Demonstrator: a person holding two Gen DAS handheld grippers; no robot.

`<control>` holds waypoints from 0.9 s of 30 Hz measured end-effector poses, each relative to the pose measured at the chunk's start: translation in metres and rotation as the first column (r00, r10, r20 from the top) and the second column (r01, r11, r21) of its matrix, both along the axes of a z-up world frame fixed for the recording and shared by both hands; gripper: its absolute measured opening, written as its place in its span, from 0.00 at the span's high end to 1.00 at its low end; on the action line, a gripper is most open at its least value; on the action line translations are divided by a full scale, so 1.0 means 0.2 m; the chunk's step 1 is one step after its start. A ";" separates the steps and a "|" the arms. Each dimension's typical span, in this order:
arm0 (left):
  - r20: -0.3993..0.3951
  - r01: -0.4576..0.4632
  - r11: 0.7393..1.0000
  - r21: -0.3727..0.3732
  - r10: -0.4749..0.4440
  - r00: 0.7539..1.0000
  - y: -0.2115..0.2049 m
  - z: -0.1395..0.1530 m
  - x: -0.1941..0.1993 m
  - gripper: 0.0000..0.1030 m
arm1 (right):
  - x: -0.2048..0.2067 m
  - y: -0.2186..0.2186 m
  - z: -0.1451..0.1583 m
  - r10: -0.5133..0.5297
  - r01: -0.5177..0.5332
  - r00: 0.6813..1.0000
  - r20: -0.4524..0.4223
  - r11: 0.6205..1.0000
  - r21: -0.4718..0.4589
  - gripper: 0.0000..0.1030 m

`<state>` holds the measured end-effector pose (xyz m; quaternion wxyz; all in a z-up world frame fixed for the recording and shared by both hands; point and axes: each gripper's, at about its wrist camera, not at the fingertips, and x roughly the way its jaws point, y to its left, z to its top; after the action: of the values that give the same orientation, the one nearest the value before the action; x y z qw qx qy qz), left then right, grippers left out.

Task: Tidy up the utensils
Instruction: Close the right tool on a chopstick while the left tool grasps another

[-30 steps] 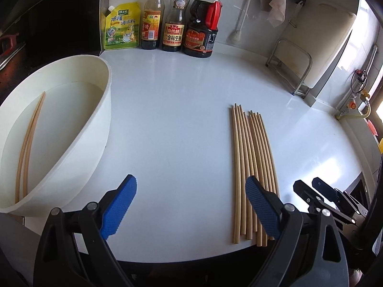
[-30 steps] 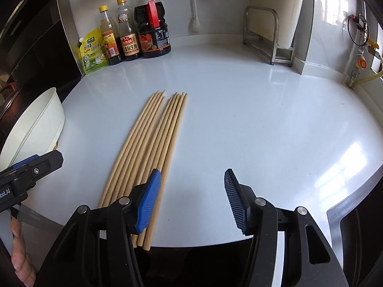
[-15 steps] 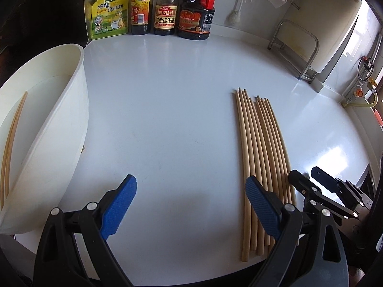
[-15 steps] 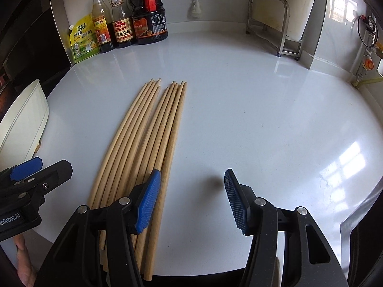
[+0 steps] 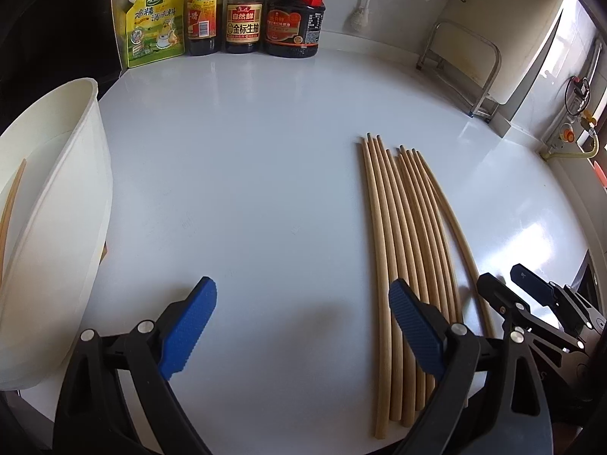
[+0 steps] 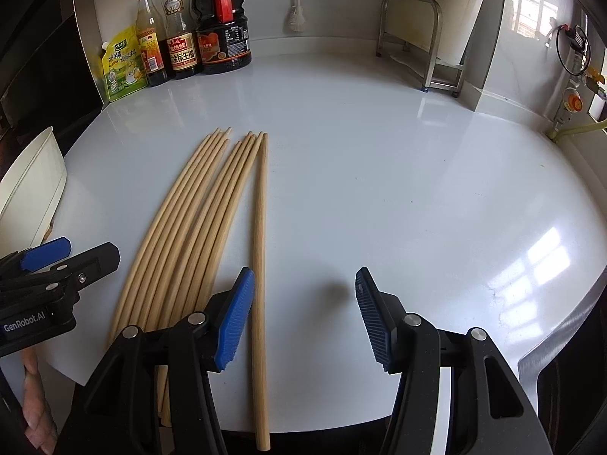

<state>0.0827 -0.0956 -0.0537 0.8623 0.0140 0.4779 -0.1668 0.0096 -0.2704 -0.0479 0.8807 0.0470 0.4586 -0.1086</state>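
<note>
My right gripper [image 6: 305, 314] hangs with its jaws apart over the white counter [image 6: 379, 174], and its camera shows the rightmost chopstick [image 6: 260, 227] lying between the blue pads, split off from the rest of the chopsticks [image 6: 189, 227], which run under the left pad. My left gripper [image 5: 303, 326], also apart and holding nothing, sits left of that row, and only its view looks into the white tub [image 5: 57, 227], where more chopsticks [image 5: 9, 204] lean against the inner wall. The right view alone catches fingers [image 6: 34, 398] behind the left gripper.
</note>
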 end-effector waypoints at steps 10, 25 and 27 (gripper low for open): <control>0.026 0.035 0.998 0.049 -0.036 0.999 -0.07 -0.01 -0.01 0.12 | -0.05 -0.06 0.02 -0.008 0.008 1.000 0.021 1.000 0.014 0.48; 0.055 0.047 0.991 0.123 -0.054 0.997 -0.15 -0.03 0.01 0.32 | -0.02 -0.12 0.01 -0.036 0.036 0.999 0.035 0.999 0.000 0.48; 0.056 0.051 0.991 0.121 -0.058 0.997 -0.16 -0.03 0.01 0.38 | 0.00 -0.12 0.00 -0.042 0.043 0.999 0.030 0.999 -0.019 0.48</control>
<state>0.0855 -0.1281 -0.0591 0.8689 0.0837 0.4605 -0.1609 0.0092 -0.2953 -0.0484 0.8855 0.0494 0.4431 -0.1311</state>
